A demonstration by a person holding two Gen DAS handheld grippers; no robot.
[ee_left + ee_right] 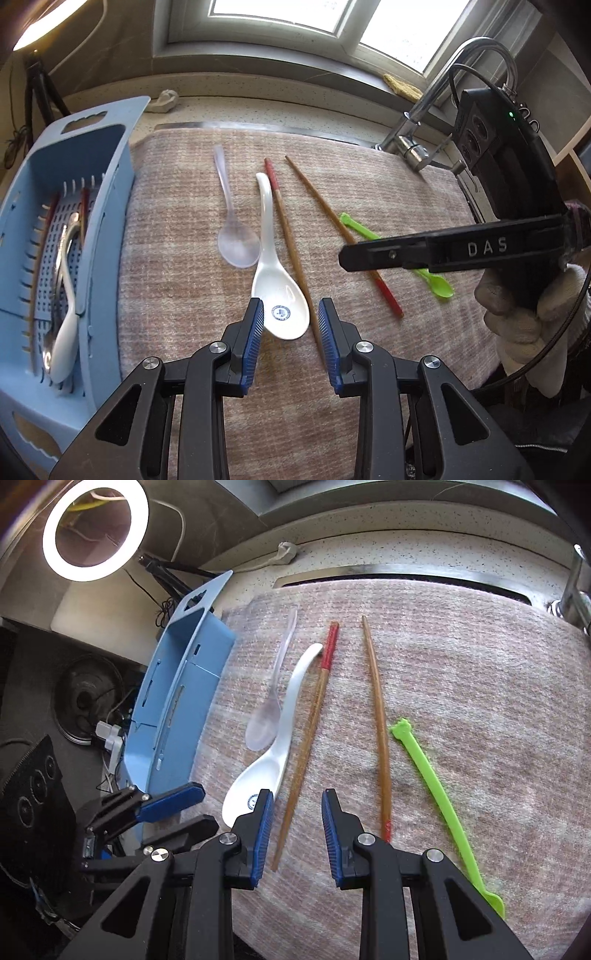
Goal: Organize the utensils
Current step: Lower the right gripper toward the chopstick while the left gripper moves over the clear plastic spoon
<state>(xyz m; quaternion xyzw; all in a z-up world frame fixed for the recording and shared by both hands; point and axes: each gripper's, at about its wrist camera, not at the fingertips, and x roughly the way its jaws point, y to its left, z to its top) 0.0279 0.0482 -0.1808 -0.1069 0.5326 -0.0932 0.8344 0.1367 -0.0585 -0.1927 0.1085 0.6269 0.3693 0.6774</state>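
The slotted blue plastic basket (92, 221) at the left edge already holds a white spoon and other utensils. On the pinkish woven mat (369, 192) lie a clear plastic spoon (236, 236), a white ceramic soup spoon (280, 295), two red-tipped wooden chopsticks (291, 243) and a green plastic pick (439, 284). The left gripper (291, 317) hovers part-open, empty, over the ceramic bowl. The right gripper (297, 812) stands part-open, gripping nothing.

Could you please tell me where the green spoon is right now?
The green spoon lies on the mat's right side, just right of the red-tipped chopstick.
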